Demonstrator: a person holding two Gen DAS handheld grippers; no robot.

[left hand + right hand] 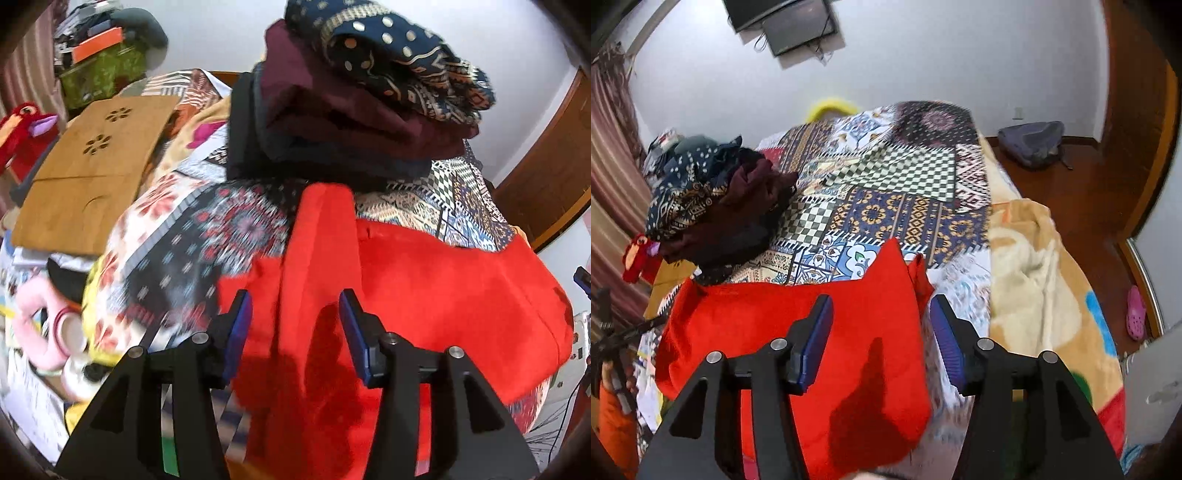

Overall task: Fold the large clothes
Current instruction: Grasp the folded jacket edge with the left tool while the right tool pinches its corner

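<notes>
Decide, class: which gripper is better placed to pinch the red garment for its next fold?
Probably the left gripper. Its open jaws straddle a raised fold of the red fabric garment lying on the patchwork bedspread. The right gripper, also open, hangs over flatter cloth beside the garment's edge.

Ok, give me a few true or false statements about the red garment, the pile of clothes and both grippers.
1. The red fabric garment lies on the patchwork bedspread. True.
2. The left gripper is clamped on the garment. False: its jaws stand apart, pads clear of the cloth.
3. The stack of dark folded clothes has a navy patterned piece on top. True.
4. The right gripper is shut. False: it is open.
5. The stack sits on the garment. False: it sits beyond it.
</notes>
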